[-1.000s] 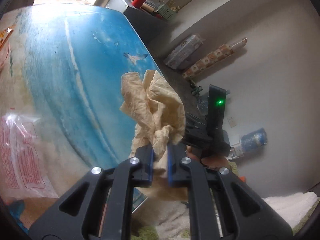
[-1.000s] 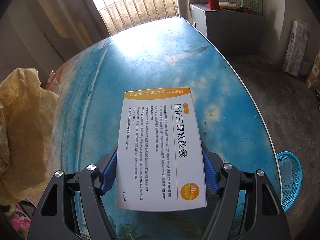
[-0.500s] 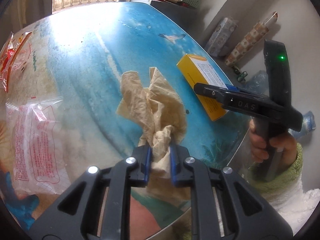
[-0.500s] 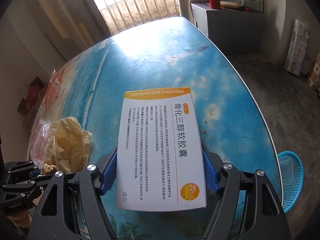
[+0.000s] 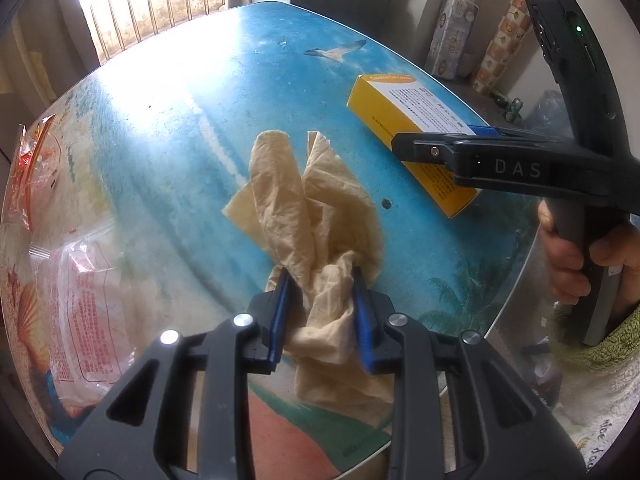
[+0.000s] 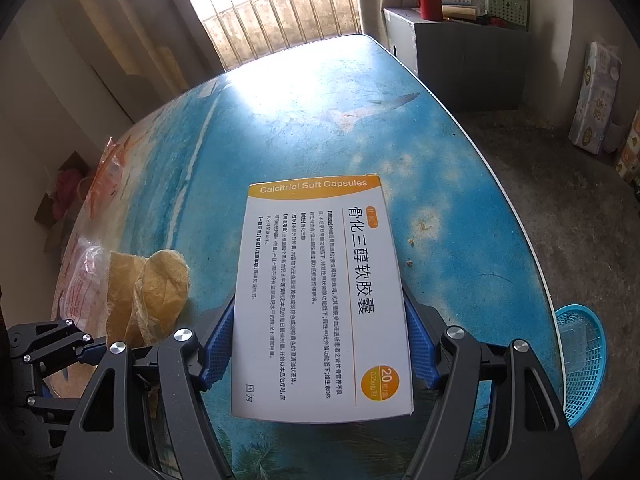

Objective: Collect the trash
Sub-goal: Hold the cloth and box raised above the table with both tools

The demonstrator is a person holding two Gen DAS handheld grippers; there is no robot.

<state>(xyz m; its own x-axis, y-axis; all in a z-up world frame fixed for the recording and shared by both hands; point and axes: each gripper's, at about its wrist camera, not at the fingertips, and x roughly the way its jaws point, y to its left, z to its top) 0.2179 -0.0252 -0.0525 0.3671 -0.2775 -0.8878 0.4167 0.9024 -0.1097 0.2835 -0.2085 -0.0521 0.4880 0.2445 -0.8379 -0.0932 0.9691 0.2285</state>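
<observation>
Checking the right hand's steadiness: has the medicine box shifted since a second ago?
No. The box sits at the same spot against the table pattern, clamped in the right gripper.

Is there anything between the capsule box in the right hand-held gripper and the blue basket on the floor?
Nothing visible. The box sits clamped in the right hand-held gripper above the table. The basket stands on the floor just past the table's right edge, with only bare tabletop and that edge between them.

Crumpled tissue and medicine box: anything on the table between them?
Bare tabletop lies between crumpled tissue and medicine box, apart from a small dark speck, in the left wrist view.
</observation>
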